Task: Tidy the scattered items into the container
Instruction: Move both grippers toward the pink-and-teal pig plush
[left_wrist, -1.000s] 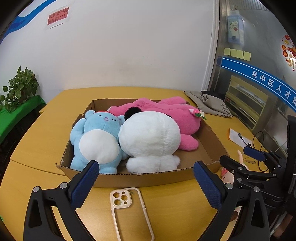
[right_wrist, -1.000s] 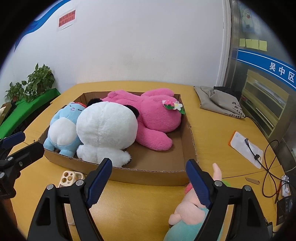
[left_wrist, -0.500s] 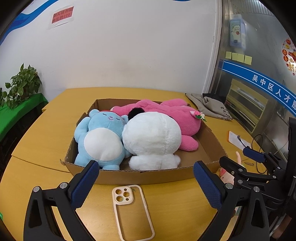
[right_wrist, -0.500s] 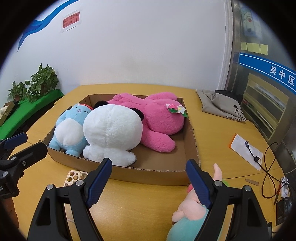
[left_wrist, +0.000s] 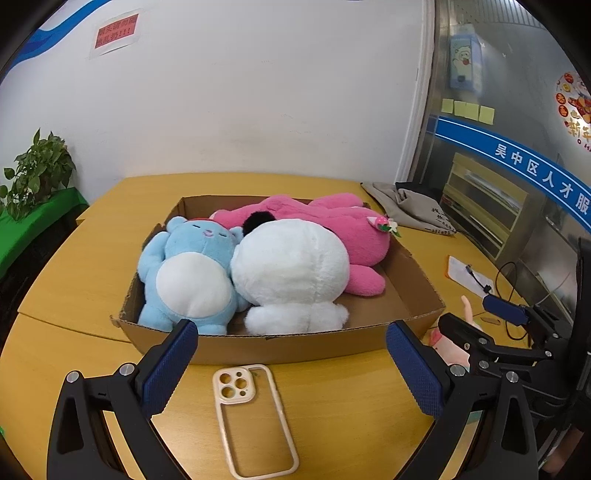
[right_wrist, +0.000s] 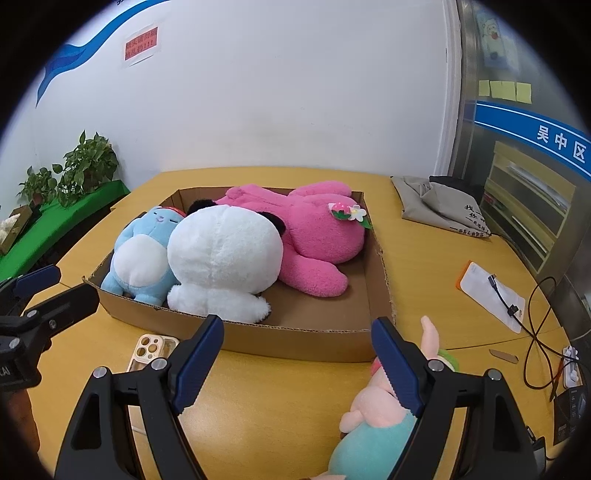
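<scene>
Box: your cardboard box (left_wrist: 295, 347) sat open on the yellow bench (left_wrist: 351, 402), its near wall just beyond both tongs.
In the box: a blue plush (left_wrist: 188, 273) lay at the left, a white plush (left_wrist: 291, 269) in the middle against it, and a pink plush (left_wrist: 351, 232) behind and to the right, with a flower on its head.
Free corner: the near right part of the box floor was bare cardboard.
Phone case: it (left_wrist: 255, 413) lay flat on the bench outside the box, just before the near wall, camera holes toward the box, between your left fingers.
Small plush: a pink and teal toy (right_wrist: 373, 417) lay on the bench outside the near right corner of the box, partly behind your right tongs' right finger.
Left tongs: yours (left_wrist: 291, 369) stood wide open above the bench and held nothing.
Right tongs: yours (right_wrist: 299, 358) were also wide open and empty, aimed at the near wall of the box.
Elsewhere: a grey bag (right_wrist: 443, 203) and a cable (right_wrist: 535, 314) lay on the right of the bench, well apart from the box.
</scene>
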